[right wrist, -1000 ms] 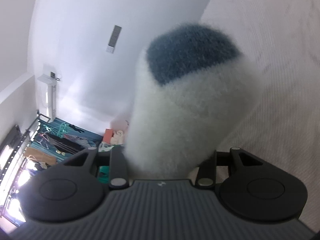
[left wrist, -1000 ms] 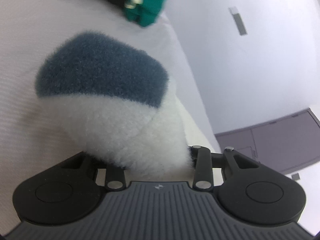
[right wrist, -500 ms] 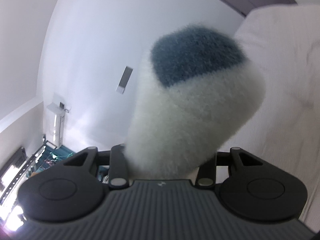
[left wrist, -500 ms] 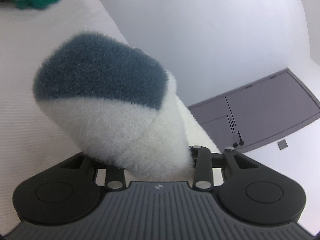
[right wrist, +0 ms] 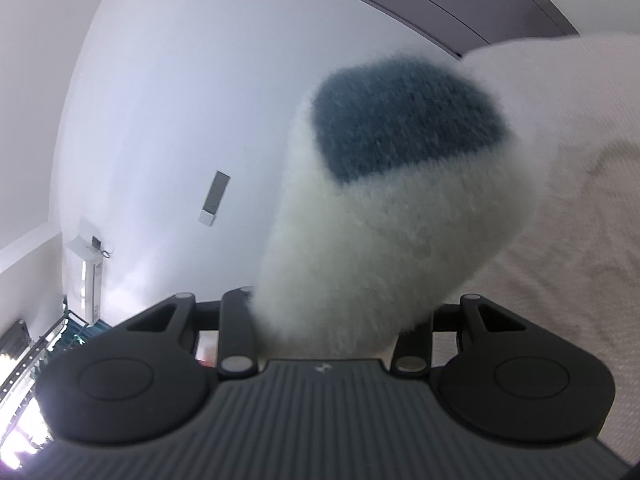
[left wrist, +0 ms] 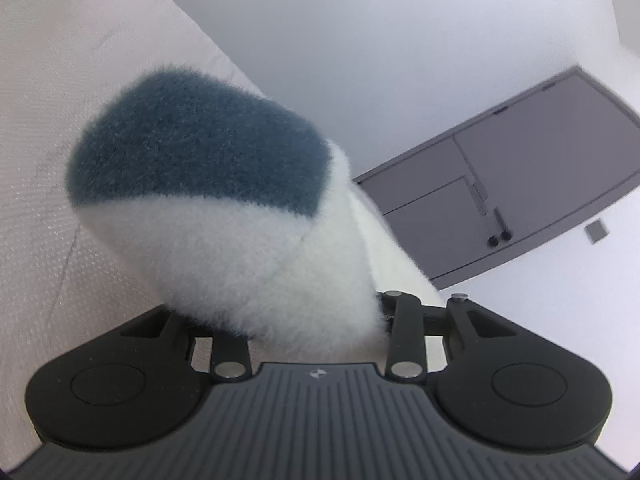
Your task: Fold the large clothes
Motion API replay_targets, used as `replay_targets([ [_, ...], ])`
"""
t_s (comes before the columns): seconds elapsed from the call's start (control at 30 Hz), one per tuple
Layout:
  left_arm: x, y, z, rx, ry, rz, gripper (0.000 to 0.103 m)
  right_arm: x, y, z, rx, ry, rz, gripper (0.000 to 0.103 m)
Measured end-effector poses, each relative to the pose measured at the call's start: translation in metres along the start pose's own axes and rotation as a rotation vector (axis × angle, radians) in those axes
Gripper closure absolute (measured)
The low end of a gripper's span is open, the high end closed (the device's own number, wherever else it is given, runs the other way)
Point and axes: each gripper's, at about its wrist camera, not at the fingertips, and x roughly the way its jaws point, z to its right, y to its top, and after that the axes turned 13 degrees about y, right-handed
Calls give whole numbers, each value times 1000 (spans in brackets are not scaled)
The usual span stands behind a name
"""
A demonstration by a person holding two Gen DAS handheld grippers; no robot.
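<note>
1. The left gripper point(left wrist: 200, 152) has both fingers inside a fluffy white fleece cover with a blue-grey tip point(left wrist: 248, 248). Whether the jaws are spread or pressed together cannot be told.
2. The right gripper point(right wrist: 408, 120) wears a matching white fleece sleeve with a blue-grey end point(right wrist: 380, 240), and its jaws are hidden in the same way.
3. The pale ribbed fabric point(left wrist: 60, 128) spreads out to the left of the left cover and beneath it. In the right wrist view it fills the right side and rises behind the blue-grey end point(right wrist: 580, 184). The fleece hides whether either gripper pinches it.
4. Further out in the left view, a plain white wall point(left wrist: 400, 40) carries a flat grey cabinet with doors point(left wrist: 520, 184).
5. In the right view, a slim grey wall panel point(right wrist: 214, 198) hangs on the white wall, with a white upright unit point(right wrist: 90, 272) near the lower left corner.
</note>
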Motion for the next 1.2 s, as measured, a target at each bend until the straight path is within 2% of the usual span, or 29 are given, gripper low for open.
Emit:
replay_targets([
  [0.03, 22, 14, -11, 9, 8, -5, 62, 2, -4, 11, 5, -4, -3, 57],
  [0.17, 45, -4, -35, 67, 26, -13, 62, -2, -23, 57, 34, -43, -45, 57],
  [0.3, 60, -13, -65, 90, 18, -36, 62, -16, -48, 80, 43, -66, -81, 57],
  [0.37, 51, -31, -72, 100, -5, -28, 62, -21, -55, 86, 40, -60, -87, 57],
  [0.43, 52, -36, -80, 95, -14, -34, 62, -49, -62, 97, 52, -65, -92, 57],
  [0.53, 53, -49, -96, 100, -7, -42, 60, -52, -72, 111, 94, -84, -91, 55],
  [0.63, 59, -62, -108, 95, -5, -47, 55, -58, -84, 117, 120, -93, -89, 49],
  [0.7, 59, -68, -113, 101, -8, -53, 52, -56, -88, 121, 131, -78, -85, 50],
  [0.8, 51, -70, -117, 122, 5, -63, 50, -57, -86, 121, 146, -74, -79, 51],
  [0.9, 35, -71, -119, 181, 47, -65, 49, -72, -87, 121, 173, -112, -87, 47],
  [1.0, 26, -70, -100, 247, 92, -69, 47, -82, -84, 108, 185, -168, -100, 47],
  [1.1, 3, -72, -89, 332, 132, -72, 47, -102, -84, 87, 132, -240, -90, 46],
  [1.2, -31, -74, -77, 398, 123, -49, 47, -117, -82, 57, 32, -281, -106, 46],
])
